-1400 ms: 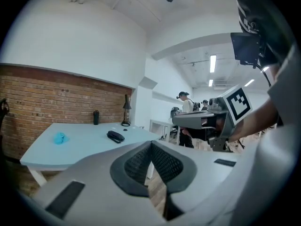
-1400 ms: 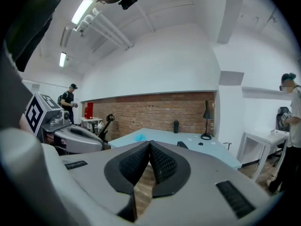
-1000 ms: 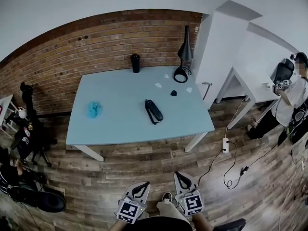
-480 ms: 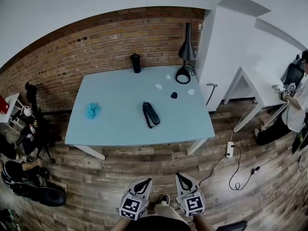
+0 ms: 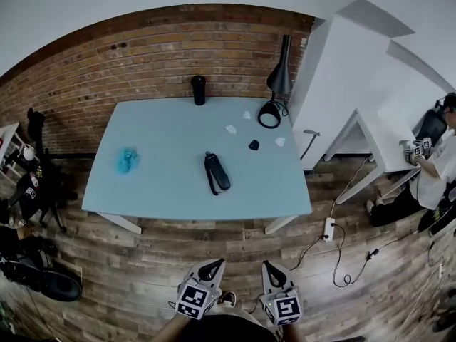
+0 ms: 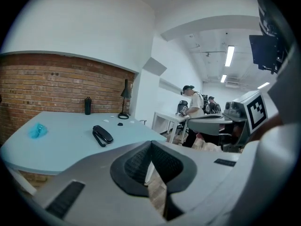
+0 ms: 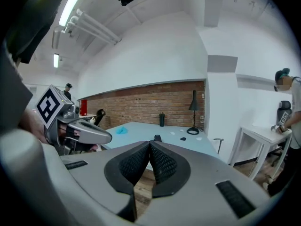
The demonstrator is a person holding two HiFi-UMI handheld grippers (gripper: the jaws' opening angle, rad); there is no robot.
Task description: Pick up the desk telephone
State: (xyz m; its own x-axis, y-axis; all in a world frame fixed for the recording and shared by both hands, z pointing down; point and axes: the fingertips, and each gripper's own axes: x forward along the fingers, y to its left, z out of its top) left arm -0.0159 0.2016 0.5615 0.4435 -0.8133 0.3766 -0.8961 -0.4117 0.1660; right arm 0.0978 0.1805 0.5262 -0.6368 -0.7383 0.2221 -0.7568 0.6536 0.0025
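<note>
Near the bottom edge of the head view, the two hand-held tools sit side by side above the wooden floor (image 5: 135,262), well short of the table (image 5: 164,137). The left gripper (image 5: 211,265) is clenched, its ribbed pads meeting at the tip with nothing between them. The right gripper (image 5: 271,268) is pressed closed and empty in the same way. Both point toward the table's near edge, which I read as a carrying posture: nothing needs holding yet, and closed jaws are compact.

The desk telephone (image 5: 216,172) (from here only a dark, handset-shaped body with a cord looped beside it) lies flat at about the centre of the frame, on the near half of the pale blue tabletop. Its long axis runs roughly toward the person, so it should be easy to reach from that edge.

It lies apart from everything else:
- a blue object (image 5: 127,159) toward the left;
- a dark cylinder (image 5: 198,90) at the far edge by the brick wall (image 5: 107,70);
- a black lamp (image 5: 279,84) at the table's upper right corner;
- a small dark item (image 5: 254,145) and white scraps (image 5: 231,128) near the lamp's base.

The pickup has not begun. I judge that a gripper must first open, and that a grip across the phone's narrow width would suit how it lies.
</note>
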